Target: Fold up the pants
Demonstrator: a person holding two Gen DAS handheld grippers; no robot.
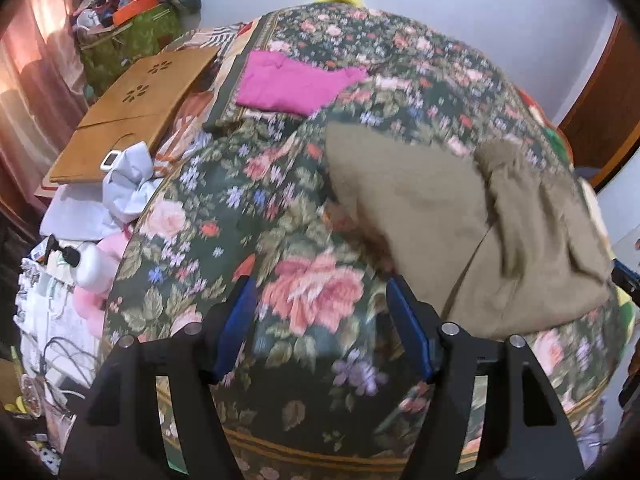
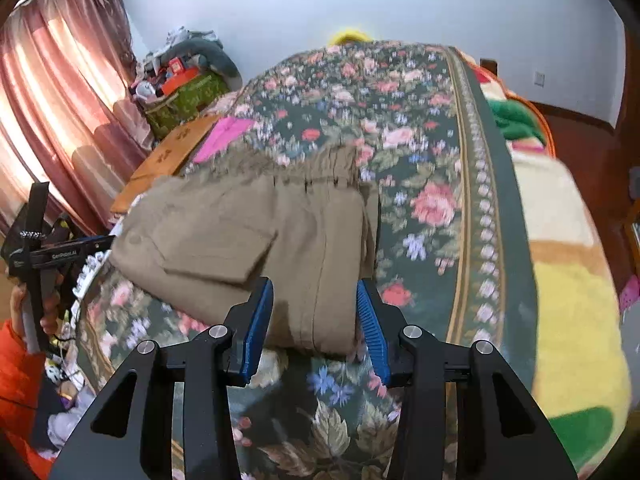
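Note:
The khaki pants (image 1: 472,232) lie folded on the floral bedspread (image 1: 280,200), to the right in the left wrist view. My left gripper (image 1: 320,292) is open and empty over the bedspread, just left of the pants. In the right wrist view the pants (image 2: 248,240) lie ahead with the gathered waistband at the far side. My right gripper (image 2: 316,300) is open, its blue fingers (image 2: 370,320) either side of the pants' near folded edge, holding nothing. The left gripper (image 2: 44,256) shows at the far left of that view, held in a hand.
A folded magenta garment (image 1: 292,84) lies farther back on the bed. A wooden lap board (image 1: 136,112) and white cloth (image 1: 128,184) sit at the bed's left edge, with clutter beyond. A yellow and green blanket (image 2: 576,300) covers the bed's right side.

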